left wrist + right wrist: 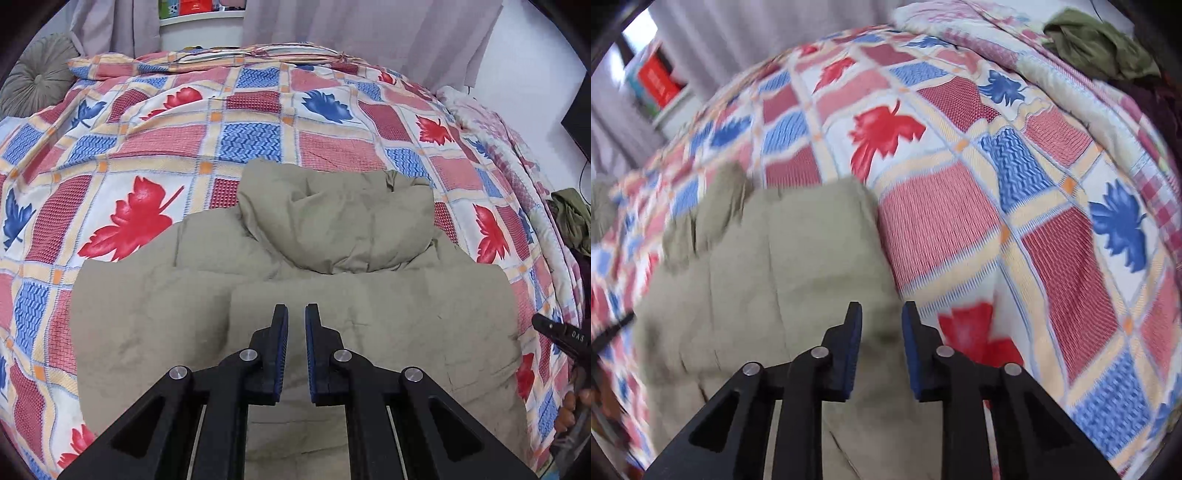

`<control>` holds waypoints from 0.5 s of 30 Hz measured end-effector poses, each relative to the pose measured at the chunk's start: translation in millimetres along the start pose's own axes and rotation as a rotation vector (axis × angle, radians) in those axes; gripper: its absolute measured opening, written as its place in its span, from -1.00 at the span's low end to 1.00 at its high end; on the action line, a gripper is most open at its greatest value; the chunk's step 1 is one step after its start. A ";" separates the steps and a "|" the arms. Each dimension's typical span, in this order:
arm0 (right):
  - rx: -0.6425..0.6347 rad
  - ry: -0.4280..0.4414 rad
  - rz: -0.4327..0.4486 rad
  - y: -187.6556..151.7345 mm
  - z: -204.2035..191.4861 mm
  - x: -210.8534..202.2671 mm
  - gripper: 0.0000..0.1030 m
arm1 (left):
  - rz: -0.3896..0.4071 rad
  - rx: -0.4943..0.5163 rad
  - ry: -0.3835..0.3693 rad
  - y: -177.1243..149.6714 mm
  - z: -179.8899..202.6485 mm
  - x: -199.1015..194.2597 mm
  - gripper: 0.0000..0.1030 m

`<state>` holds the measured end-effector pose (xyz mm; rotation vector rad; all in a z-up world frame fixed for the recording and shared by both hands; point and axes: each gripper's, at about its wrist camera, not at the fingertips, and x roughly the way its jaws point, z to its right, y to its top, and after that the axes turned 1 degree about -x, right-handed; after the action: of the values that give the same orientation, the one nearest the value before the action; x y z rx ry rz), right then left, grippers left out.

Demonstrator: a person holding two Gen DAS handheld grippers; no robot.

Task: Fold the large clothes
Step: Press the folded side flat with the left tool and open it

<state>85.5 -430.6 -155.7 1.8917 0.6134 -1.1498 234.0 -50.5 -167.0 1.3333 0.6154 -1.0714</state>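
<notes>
On bed, khaki jacket [295,325] hem hidden by left gripper [296,354], right view blurred

Bed covered by a leaf-print patchwork quilt [258,140]; on it, a khaki hooded puffer jacket [295,295], striped pillows [258,55], pink floral blanket [498,140], crumpled olive garment [1100,44].

Your khaki jacket [295,295] lies on a red-and-blue leaf-checked bedspread [240,122]; at two o'clock sits a seemingly olive-green cloth [1100,44].
</notes>
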 end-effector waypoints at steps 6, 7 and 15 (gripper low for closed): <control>-0.066 0.046 -0.096 13.4 -21.3 60.9 -0.57 | -0.145 -0.014 0.108 -42.0 -10.5 50.4 -0.79; -0.077 0.034 -0.112 7.9 -21.8 71.7 -0.57 | -0.135 -0.008 0.106 -45.6 -12.5 52.7 -0.79; -0.145 -0.020 -0.092 -7.3 -26.0 98.3 -0.60 | -0.136 0.001 0.103 -45.2 -13.3 56.3 -0.79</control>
<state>138.4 -405.6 -239.2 1.7428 0.7586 -1.1499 220.9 -47.9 -239.3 1.3693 0.7922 -1.1173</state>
